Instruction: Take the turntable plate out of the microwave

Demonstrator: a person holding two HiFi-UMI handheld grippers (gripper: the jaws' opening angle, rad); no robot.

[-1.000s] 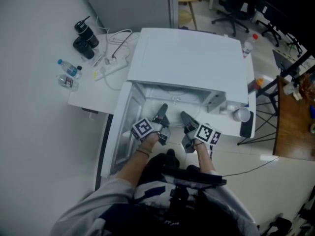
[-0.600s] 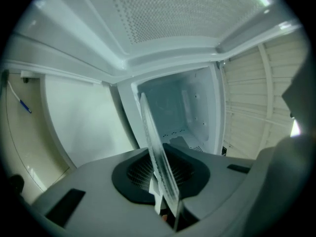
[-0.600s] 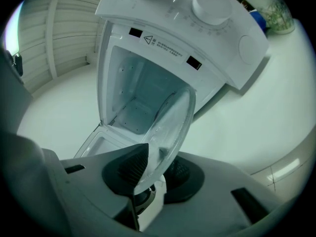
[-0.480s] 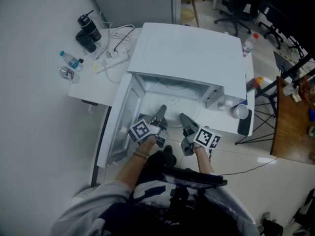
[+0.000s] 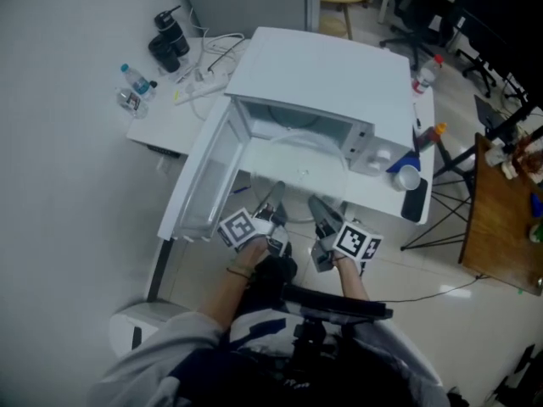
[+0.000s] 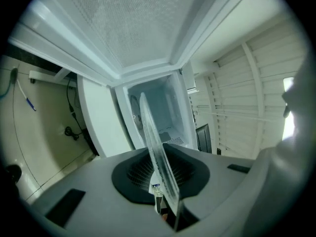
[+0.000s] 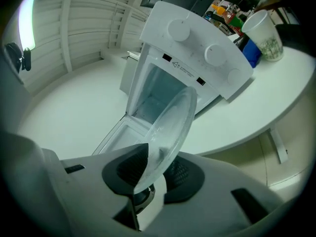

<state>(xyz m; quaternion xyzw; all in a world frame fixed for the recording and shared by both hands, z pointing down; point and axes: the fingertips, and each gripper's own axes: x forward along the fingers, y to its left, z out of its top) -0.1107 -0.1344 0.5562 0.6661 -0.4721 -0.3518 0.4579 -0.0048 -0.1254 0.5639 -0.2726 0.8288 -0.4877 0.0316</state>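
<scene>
Left gripper (image 6: 160, 177) jaws pinching rim of glass turntable plate (image 6: 150, 127); right gripper (image 7: 153, 174) pinching opposite rim. Plate held between both, in front of open microwave (image 5: 327, 66) cavity, beside swung-out door (image 5: 204, 189).

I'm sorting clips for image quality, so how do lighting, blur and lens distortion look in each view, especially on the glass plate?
Head view: dim, slightly soft; the clear turntable plate barely stands out against the white microwave. Left gripper view: strong fisheye, dark corners, glare at right, plate edge-on. Right gripper view: fisheye bends the table edge; plate looks milky.
</scene>
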